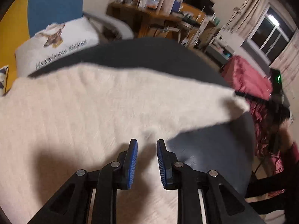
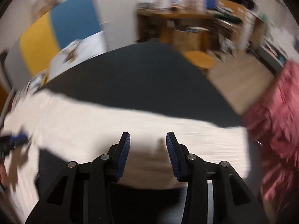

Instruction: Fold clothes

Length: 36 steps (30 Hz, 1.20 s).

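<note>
A cream-white knit garment (image 1: 97, 112) lies spread flat across the dark grey tabletop (image 1: 149, 54), its fabric faintly ribbed in slanting lines. It covers most of the near side of the surface; its far edge runs unevenly across the middle, leaving the far part bare. To the right it narrows into a sleeve-like strip ending near the table's right edge. In the right wrist view the same garment (image 2: 130, 127) is blurred, its right end just beside a heap of pink ruffled clothing (image 2: 276, 130).
</note>
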Tool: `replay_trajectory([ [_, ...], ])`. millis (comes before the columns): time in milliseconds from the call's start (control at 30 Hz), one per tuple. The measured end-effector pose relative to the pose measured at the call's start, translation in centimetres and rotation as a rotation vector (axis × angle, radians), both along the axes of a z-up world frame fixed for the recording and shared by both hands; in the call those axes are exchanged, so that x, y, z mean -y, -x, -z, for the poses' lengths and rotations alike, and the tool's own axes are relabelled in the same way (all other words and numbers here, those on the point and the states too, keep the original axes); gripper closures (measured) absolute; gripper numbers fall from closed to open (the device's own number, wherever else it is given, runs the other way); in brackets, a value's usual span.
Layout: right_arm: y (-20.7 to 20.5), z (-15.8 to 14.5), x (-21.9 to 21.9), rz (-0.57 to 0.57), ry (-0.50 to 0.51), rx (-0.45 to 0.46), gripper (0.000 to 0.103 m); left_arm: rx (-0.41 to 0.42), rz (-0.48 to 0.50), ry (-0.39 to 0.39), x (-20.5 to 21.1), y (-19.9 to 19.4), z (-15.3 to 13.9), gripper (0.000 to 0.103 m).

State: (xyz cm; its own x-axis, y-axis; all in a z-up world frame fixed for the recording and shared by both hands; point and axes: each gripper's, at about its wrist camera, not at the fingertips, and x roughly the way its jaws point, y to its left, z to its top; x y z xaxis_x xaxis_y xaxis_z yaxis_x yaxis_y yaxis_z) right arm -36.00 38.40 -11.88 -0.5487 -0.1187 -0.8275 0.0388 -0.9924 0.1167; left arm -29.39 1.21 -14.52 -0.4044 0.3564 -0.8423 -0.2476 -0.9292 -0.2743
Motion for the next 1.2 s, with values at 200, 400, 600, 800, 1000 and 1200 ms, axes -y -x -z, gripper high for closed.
replay_trajectory([
  [200,0.8,2.1,-7.5,0.160,0.003,0.085,0.060,0.030,-0.009,-0.002,-0.2,0.2,1.2,0.083],
  [400,-2.3,0.1,-11.8,0.218,0.317,0.039,0.061,0.000,-0.018,-0.036,0.5,1.5,-0.9,0.083],
  [600,-5.0,1.8,-16.1,0.334,0.706,0.086,0.058,0.006,-0.038,-0.029,0.2,1.2,-0.8,0.083],
  [800,-5.1,4.0,-16.6,0.422,0.698,0.131,0.058,0.020,-0.051,-0.013,0.3,-0.1,0.0,0.083],
  [1000,-4.1,4.6,-16.7,0.496,0.700,0.093,0.058,0.039,-0.060,-0.014,0.7,-0.1,0.9,0.083],
  [1200,-2.8,4.2,-14.6,0.513,0.495,0.038,0.072,0.038,-0.064,-0.031,0.9,-0.5,1.4,0.082],
])
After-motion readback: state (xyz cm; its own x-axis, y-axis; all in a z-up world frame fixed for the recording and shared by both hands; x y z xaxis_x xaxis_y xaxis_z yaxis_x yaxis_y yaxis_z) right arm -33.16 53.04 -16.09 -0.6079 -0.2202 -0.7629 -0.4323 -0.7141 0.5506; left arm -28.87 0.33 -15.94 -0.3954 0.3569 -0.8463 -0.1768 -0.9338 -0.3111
